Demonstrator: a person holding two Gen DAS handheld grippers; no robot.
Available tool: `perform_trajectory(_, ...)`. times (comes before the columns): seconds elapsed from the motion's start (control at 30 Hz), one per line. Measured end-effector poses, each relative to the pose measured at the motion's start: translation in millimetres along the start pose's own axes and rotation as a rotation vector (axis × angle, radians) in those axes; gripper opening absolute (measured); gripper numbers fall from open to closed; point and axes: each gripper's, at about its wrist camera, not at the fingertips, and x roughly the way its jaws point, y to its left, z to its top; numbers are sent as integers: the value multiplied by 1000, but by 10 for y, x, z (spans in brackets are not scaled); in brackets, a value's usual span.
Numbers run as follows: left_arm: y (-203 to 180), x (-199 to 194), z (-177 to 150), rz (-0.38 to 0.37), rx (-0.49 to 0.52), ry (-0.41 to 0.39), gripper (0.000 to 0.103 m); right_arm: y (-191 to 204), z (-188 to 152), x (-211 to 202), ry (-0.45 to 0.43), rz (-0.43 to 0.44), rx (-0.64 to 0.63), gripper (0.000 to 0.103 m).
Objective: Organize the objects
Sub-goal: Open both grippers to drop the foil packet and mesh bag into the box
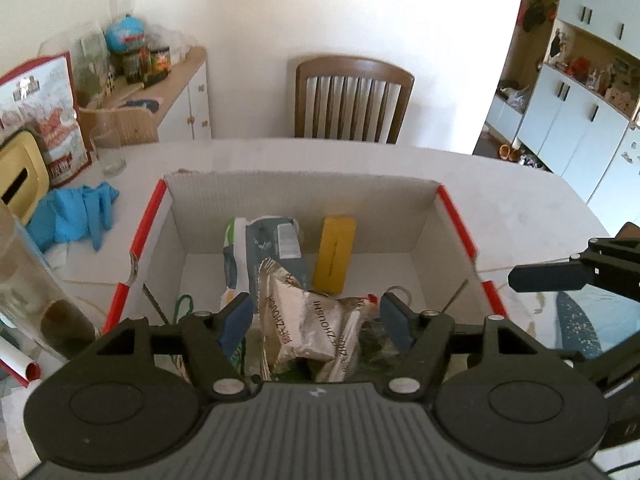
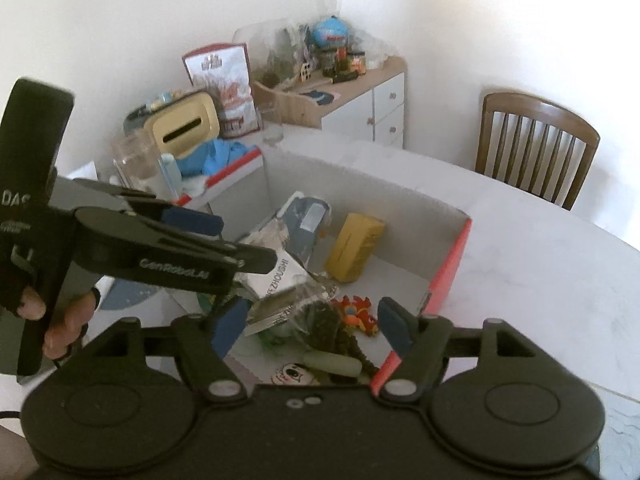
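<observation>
An open cardboard box with red edges stands on the white table. Inside lie silver snack packets, a grey-blue pouch and a yellow box. My left gripper hovers open above the packets, with nothing pressed between its pads. In the right wrist view my right gripper is open over the box's near right corner, above an orange toy and a dark green fuzzy thing. A hand holds the left gripper over the box's left side. One of my right gripper's fingers shows at the right edge.
Blue gloves, a drinking glass, a yellow tissue box and a tall clear container crowd the table left of the box. A wooden chair stands behind the table. A cluttered sideboard is at the back left.
</observation>
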Motion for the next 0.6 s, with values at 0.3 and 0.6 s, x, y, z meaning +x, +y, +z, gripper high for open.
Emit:
perform_trajectory(0.3,-145,-378,-39,-16,-7,-59,75,-18,-45,-359,-85,4,35,84)
perform_trajectory(0.6,-349,-619,-97,4,11,-95,90,-67,-157,-633,-155,-12,67,93)
